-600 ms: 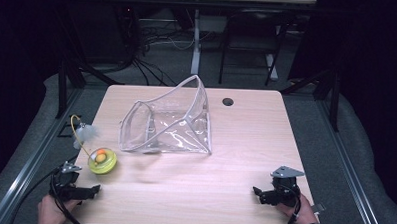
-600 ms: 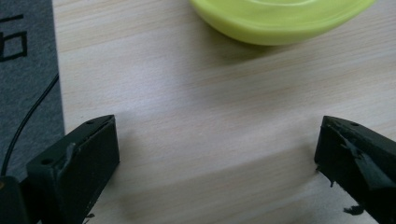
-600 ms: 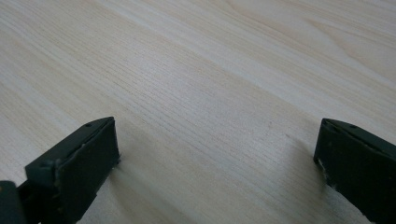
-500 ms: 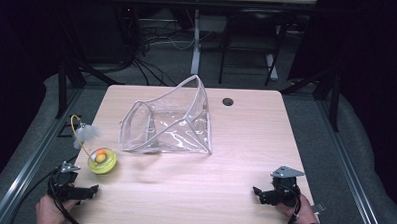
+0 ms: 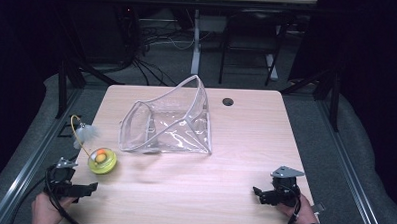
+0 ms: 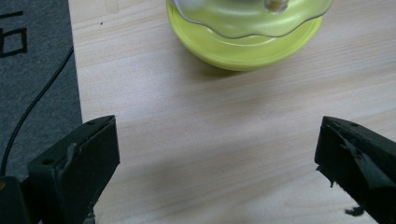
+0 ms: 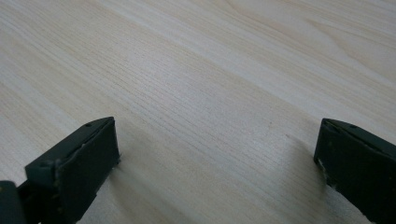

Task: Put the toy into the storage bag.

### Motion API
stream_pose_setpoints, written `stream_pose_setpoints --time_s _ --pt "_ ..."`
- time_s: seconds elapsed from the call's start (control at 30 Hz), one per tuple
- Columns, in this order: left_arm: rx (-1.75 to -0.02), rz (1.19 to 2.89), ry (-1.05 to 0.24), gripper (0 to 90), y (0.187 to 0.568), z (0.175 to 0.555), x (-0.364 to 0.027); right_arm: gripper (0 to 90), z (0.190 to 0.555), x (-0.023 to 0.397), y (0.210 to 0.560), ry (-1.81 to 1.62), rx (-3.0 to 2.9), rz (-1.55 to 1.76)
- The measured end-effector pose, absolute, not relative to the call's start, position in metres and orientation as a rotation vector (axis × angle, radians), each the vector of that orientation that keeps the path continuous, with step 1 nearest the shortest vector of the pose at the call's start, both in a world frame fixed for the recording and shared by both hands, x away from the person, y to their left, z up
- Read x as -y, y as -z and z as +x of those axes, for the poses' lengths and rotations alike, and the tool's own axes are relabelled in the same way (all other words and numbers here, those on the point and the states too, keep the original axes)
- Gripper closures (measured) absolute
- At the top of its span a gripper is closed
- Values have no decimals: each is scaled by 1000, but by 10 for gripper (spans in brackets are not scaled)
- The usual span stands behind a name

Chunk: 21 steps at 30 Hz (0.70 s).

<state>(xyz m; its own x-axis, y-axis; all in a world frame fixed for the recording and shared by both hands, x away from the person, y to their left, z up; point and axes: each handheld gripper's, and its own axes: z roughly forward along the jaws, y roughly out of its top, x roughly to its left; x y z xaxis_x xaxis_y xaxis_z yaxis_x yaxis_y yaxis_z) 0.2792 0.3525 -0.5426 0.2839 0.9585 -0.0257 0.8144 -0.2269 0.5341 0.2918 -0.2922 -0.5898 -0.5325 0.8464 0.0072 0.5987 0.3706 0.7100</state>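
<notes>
Left gripper: held at the near left corner of the table, low over the wood; jaws wide apart with nothing between them, as the left gripper view shows.
Left hand: grasps the gripper body at the table's near edge.
Toy dish: yellow-green round base with a clear scalloped dome and an orange ball inside; stands on the table just ahead of the left gripper, apart from its jaws.
Wire wand: thin curved wire rising from the dish, with a pale feathery tuft at its upper part, leaning toward the table's left edge.
Clear pouch: transparent zip bag, mouth open, standing near the table's middle, well apart from both grippers.
Table hole: dark round grommet at the far side.
Right gripper: at the near right corner, low over bare wood; jaws spread wide and empty.
Right hand: holds the gripper from behind.
</notes>
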Motion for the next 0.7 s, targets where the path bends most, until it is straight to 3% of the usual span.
stream_pose_setpoints --time_s 0.3,0.7 --pt "-1603 2070 -340 0 524 278 -358 0 292 292 590 -952 -2279 1262" --pt "-1567 2067 -331 0 491 284 -355 0 291 292 590 -948 -2274 1262"
